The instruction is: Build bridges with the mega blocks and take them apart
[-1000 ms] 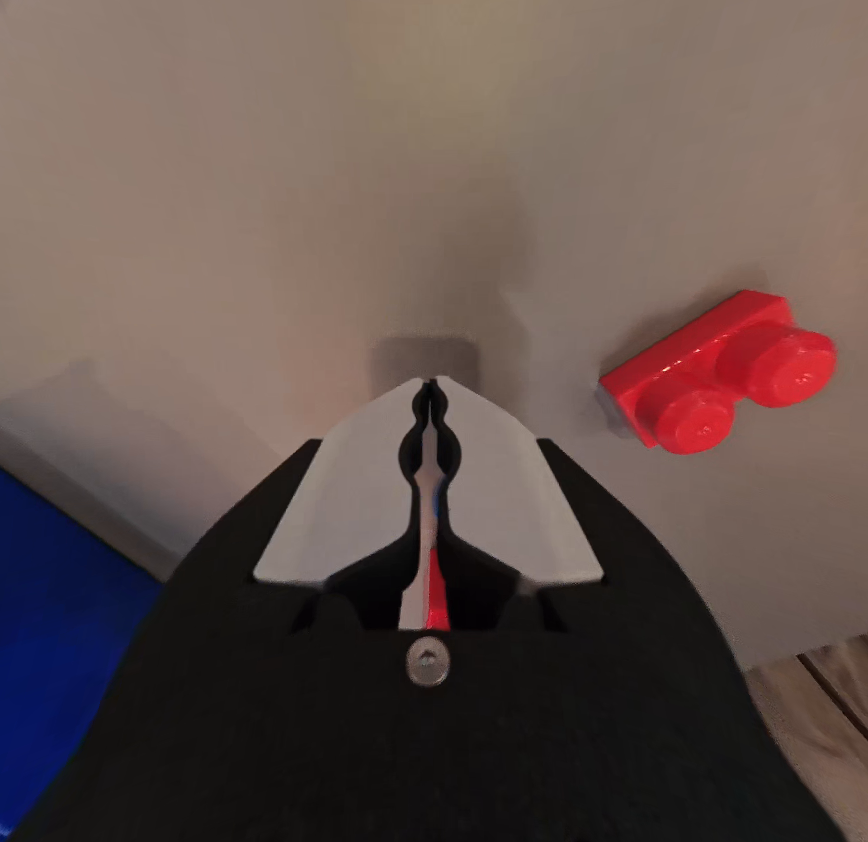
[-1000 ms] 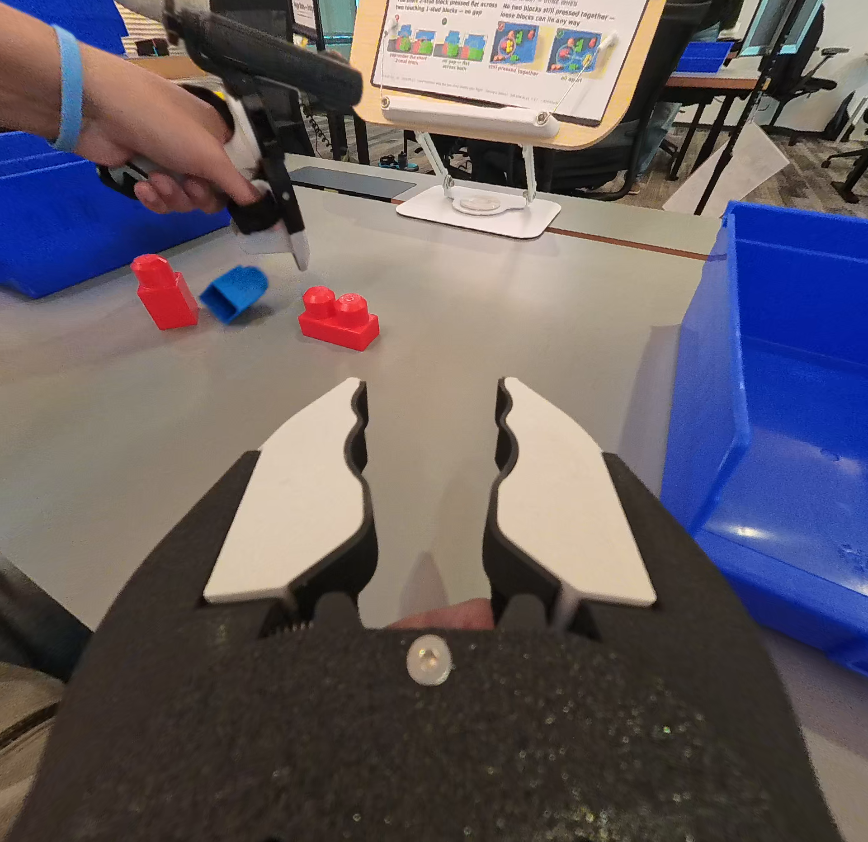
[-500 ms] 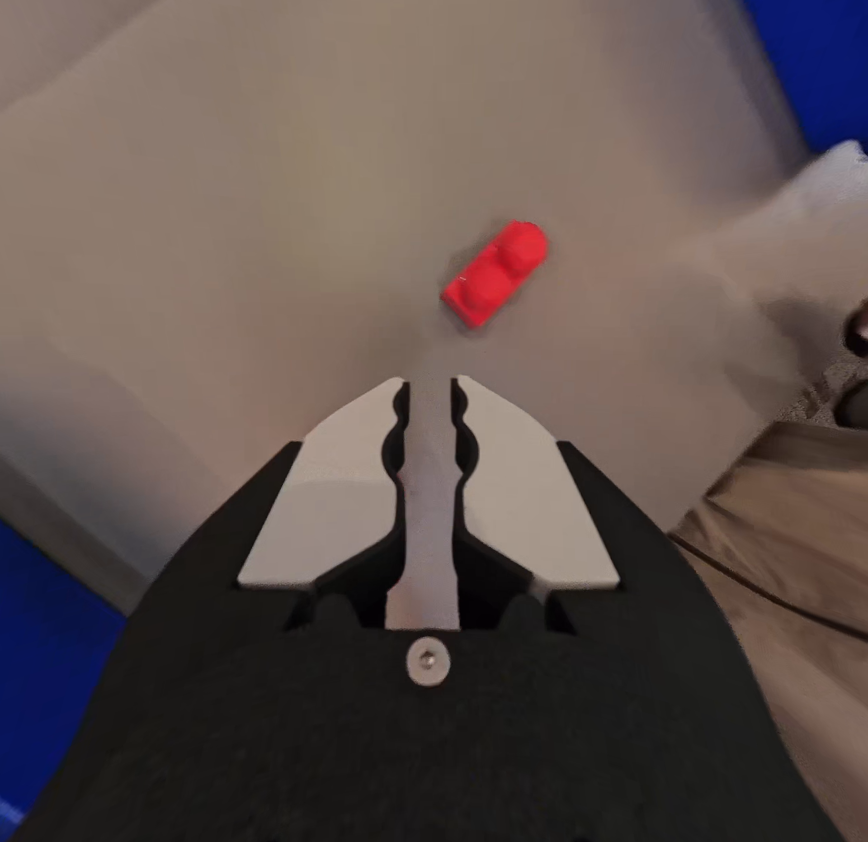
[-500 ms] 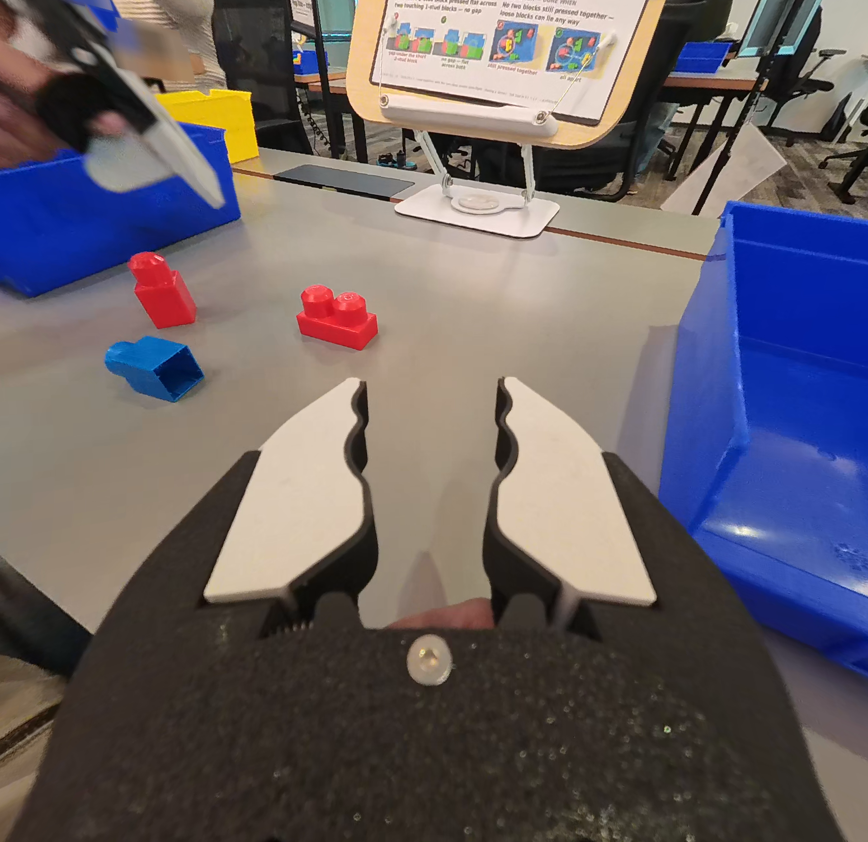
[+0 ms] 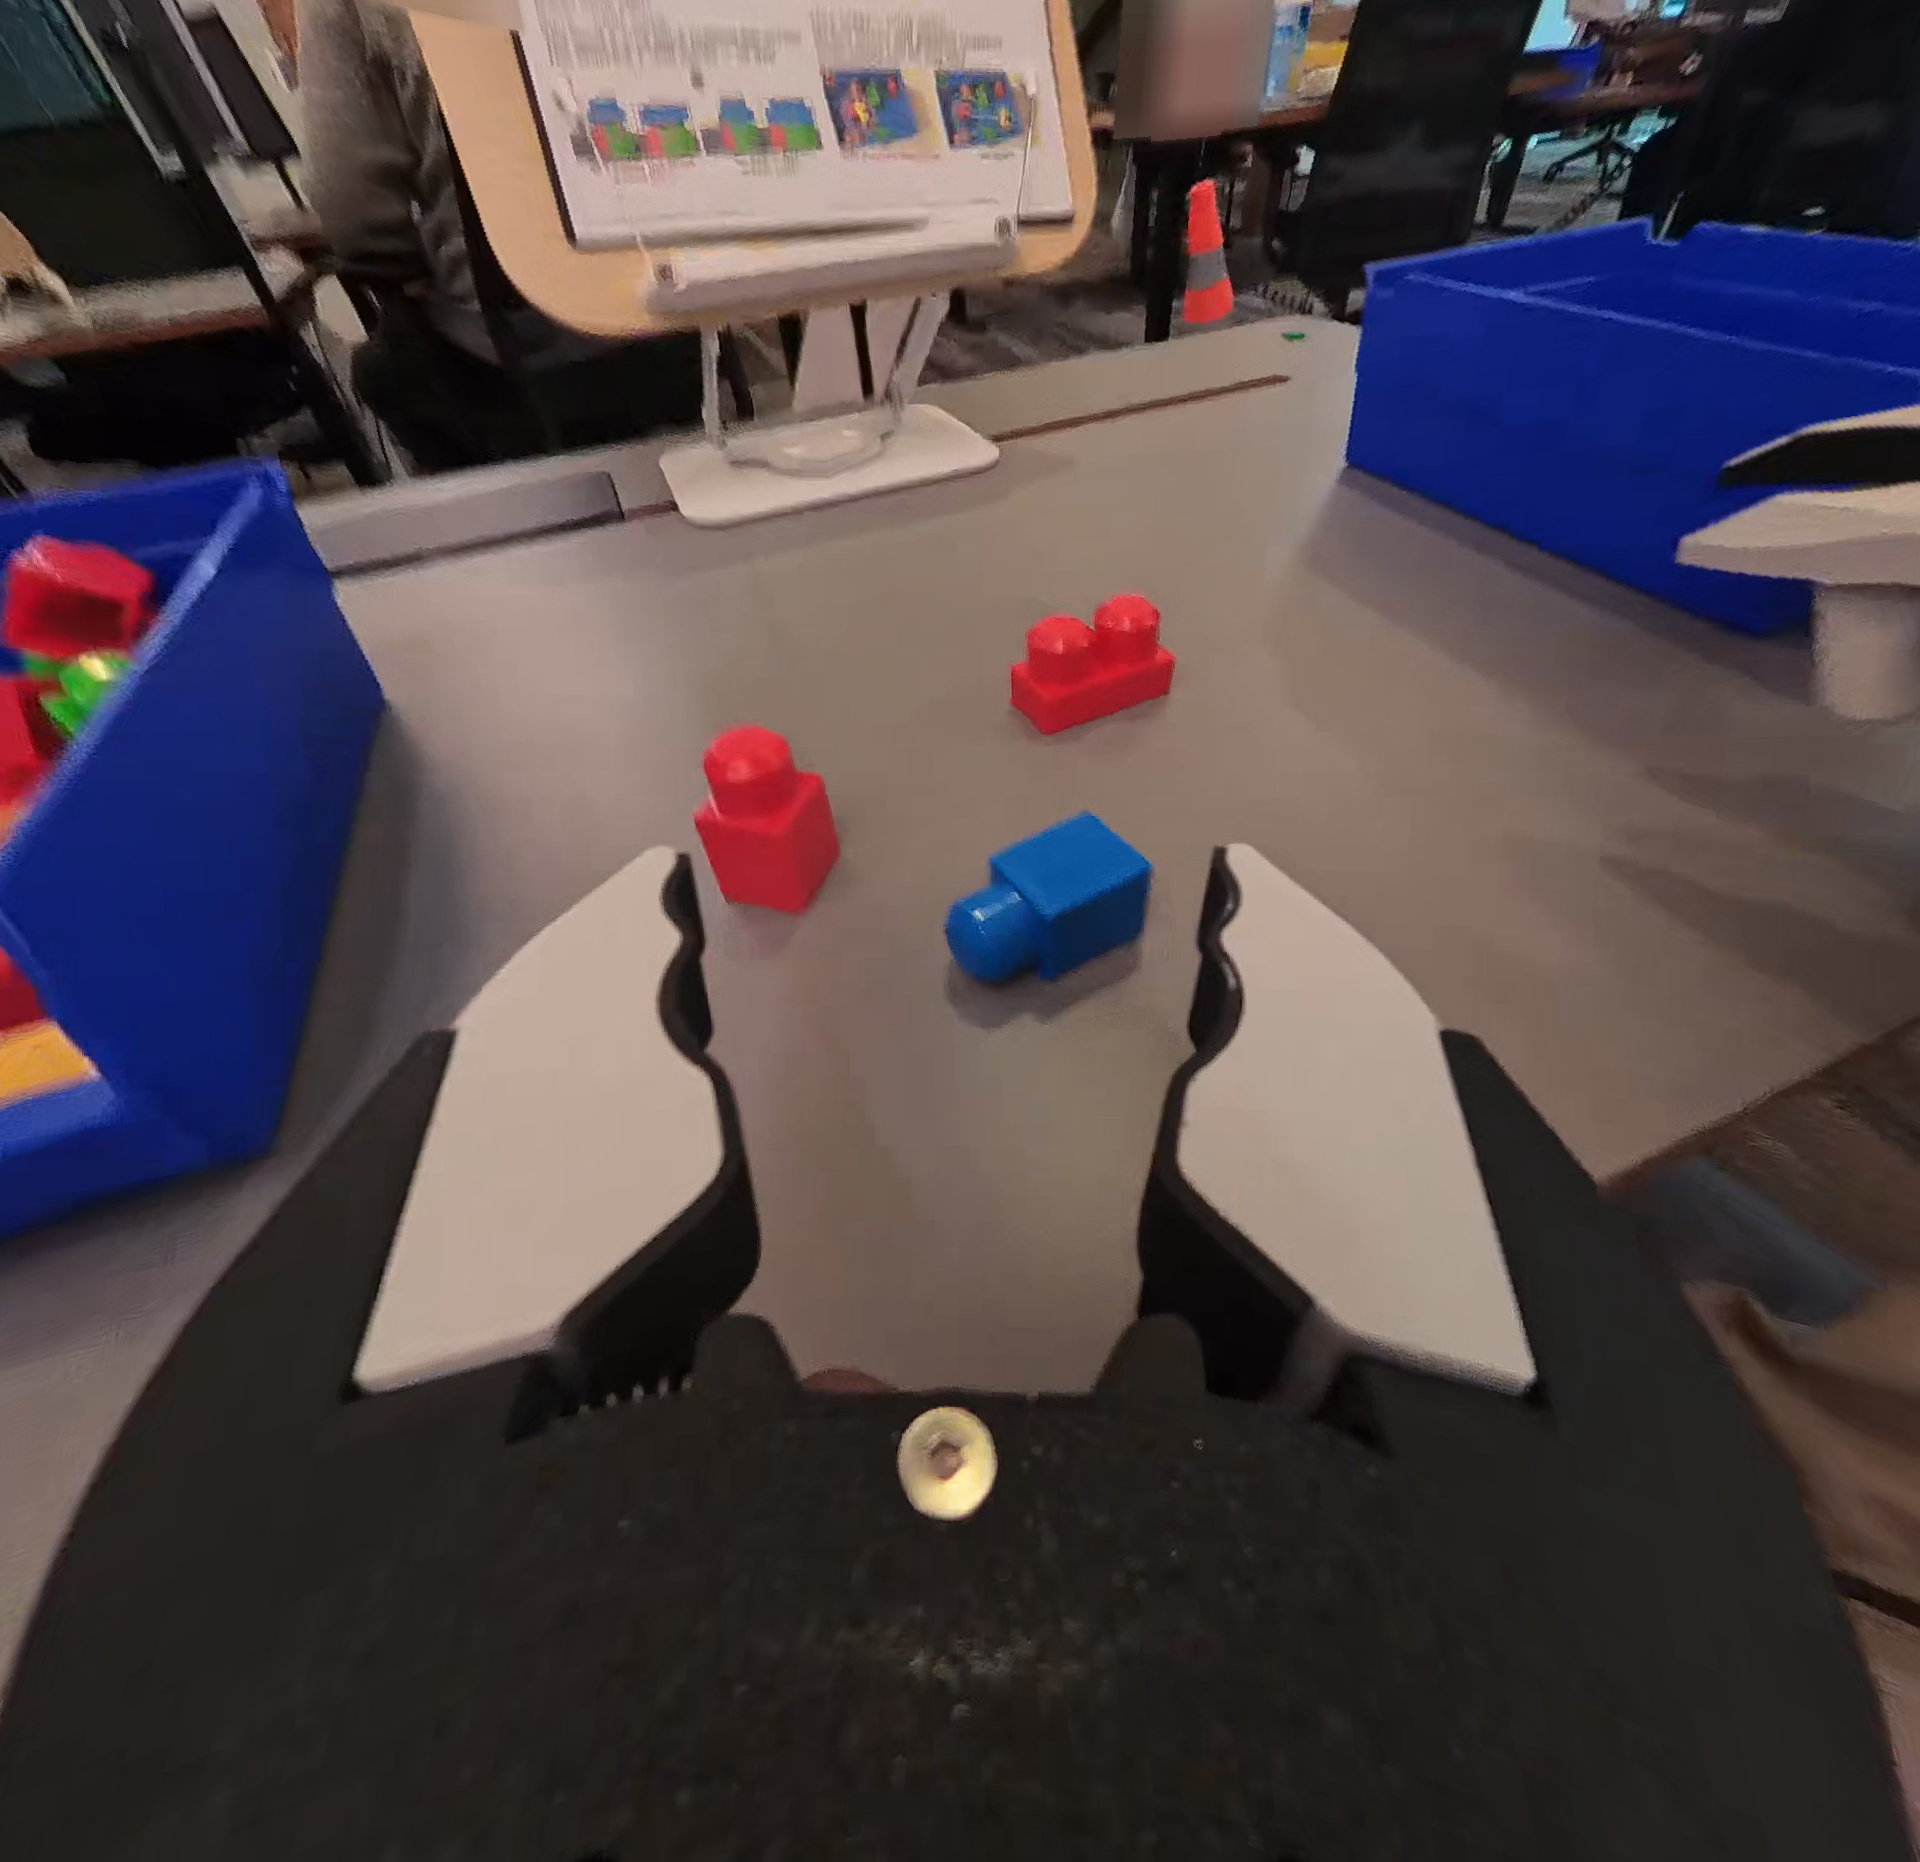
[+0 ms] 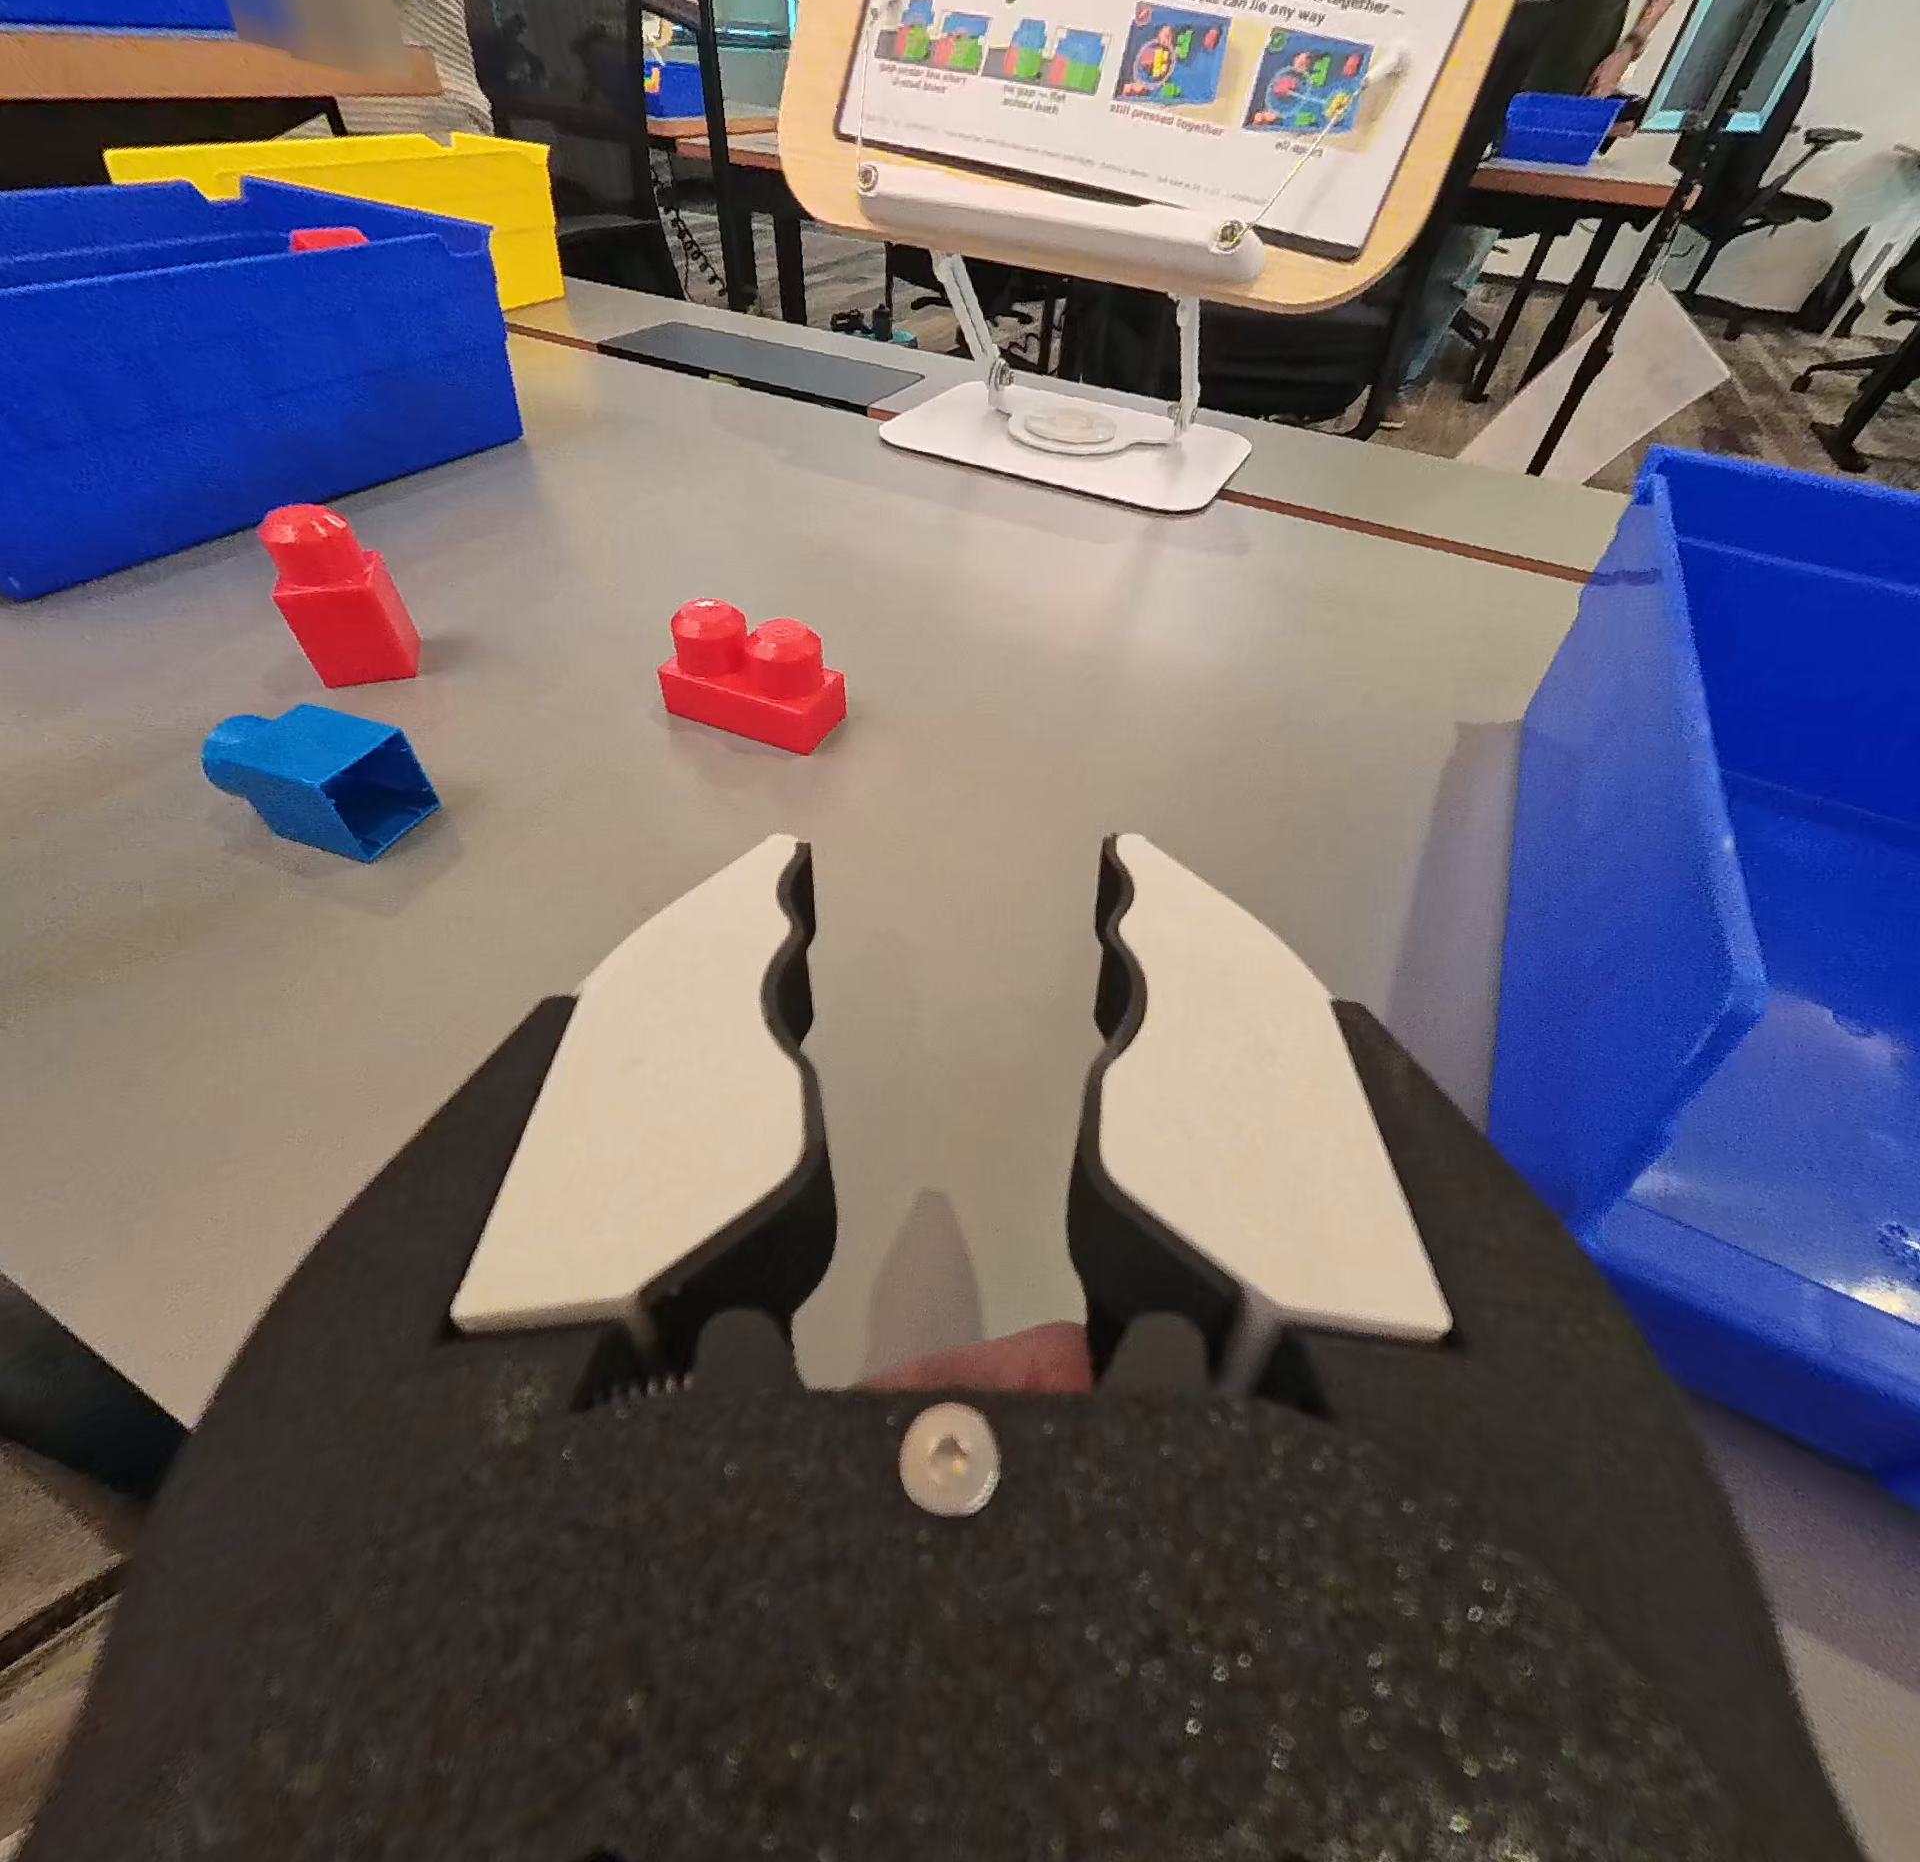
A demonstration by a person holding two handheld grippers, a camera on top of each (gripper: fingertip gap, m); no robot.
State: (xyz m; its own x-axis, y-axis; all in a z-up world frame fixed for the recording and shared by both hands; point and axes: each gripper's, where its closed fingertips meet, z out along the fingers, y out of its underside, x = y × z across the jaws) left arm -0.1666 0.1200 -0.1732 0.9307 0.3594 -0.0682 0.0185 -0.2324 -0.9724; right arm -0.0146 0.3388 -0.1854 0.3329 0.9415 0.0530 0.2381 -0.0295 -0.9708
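Note:
Three loose blocks lie on the grey table (image 5: 1455, 877). A red one-stud block (image 5: 767, 836) (image 6: 338, 612) stands upright. A blue one-stud block (image 5: 1049, 898) (image 6: 317, 782) lies on its side. A red two-stud block (image 5: 1091, 664) (image 6: 750, 678) sits farther off. My left gripper (image 5: 945, 862) is open and empty, held just short of the blue block and the red one-stud block. My right gripper (image 6: 951, 851) is open and empty above bare table; its tip also shows at the right edge of the left wrist view (image 5: 1829, 545).
A blue bin (image 5: 208, 877) (image 6: 260, 378) with several blocks stands at the left. Another blue bin (image 5: 1621, 399) (image 6: 1714, 929) stands at the right. An instruction board on a white stand (image 5: 821, 254) (image 6: 1091, 202) is at the back, with a yellow bin (image 6: 416, 191) behind the left bin.
My left gripper dropped the blue block onto the table, swung back from pointing down to level, and opened wide. My right gripper has stayed still and open.

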